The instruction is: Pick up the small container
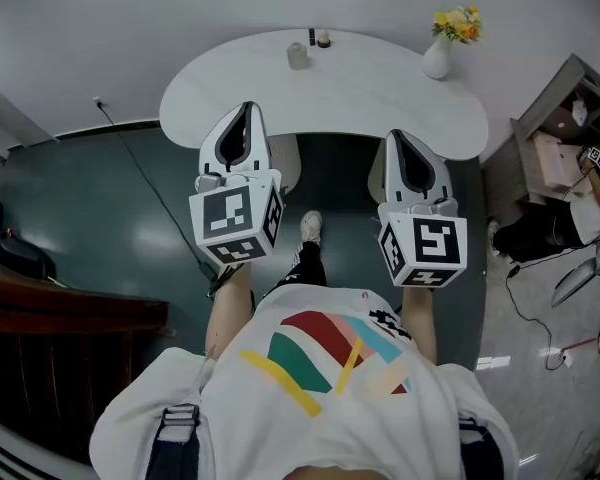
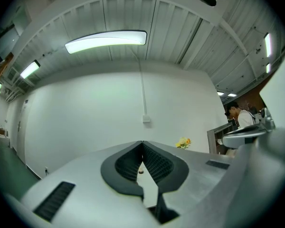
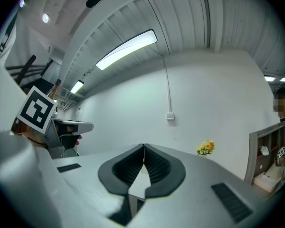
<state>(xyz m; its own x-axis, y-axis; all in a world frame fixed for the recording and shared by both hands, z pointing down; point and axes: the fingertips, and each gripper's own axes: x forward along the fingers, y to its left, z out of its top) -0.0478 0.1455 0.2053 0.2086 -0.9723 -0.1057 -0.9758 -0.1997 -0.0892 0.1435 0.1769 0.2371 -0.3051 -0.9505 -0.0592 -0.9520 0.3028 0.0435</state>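
Left gripper (image 1: 247,110) and right gripper (image 1: 393,138): jaws pressed together, empty, above the white table (image 1: 380,88), near edge. Small container (image 1: 297,56) on its far edge, well apart.

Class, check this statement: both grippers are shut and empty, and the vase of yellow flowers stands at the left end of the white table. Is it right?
One error: the head view shows the vase at the right end of the white table, not the left. The left gripper and right gripper are shut and empty.

Flower vase (image 1: 437,58) (white) on table (image 1: 380,98)
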